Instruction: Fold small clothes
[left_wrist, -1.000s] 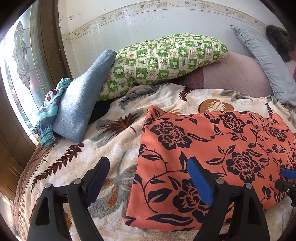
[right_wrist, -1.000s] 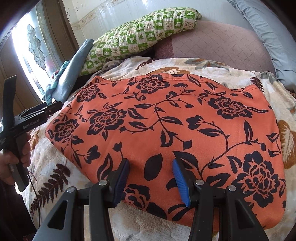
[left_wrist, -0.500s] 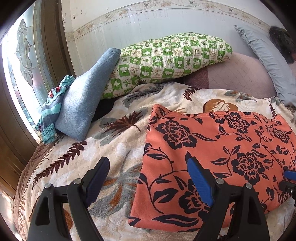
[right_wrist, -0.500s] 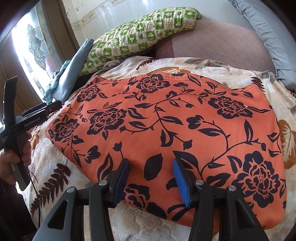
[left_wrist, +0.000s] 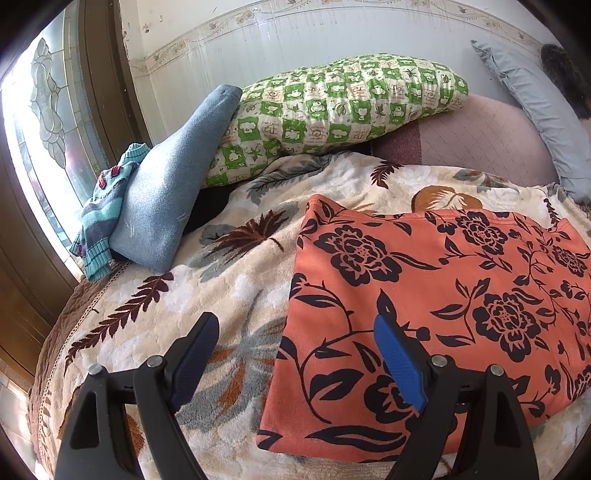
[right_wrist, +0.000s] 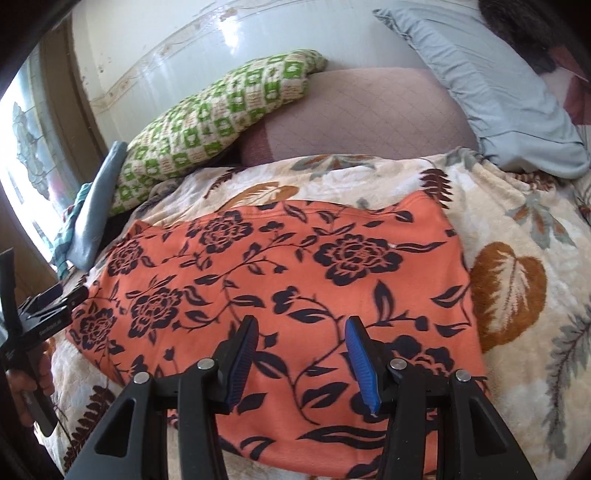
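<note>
Grippers poised over a folded floral garment

The orange garment (left_wrist: 436, 317) lies flat on the bed blanket (left_wrist: 229, 280); left gripper (left_wrist: 295, 362) gapes wide at its edge, right gripper (right_wrist: 301, 362) hovers half-spread above (neither grasping), likely choosing the next fold

Pale lettering runs along the black body of the left gripper (right_wrist: 55, 295), seen at the left edge of the right wrist view, but it is too small and blurred to read. No other text, label, brand or number shows in either view.
</note>
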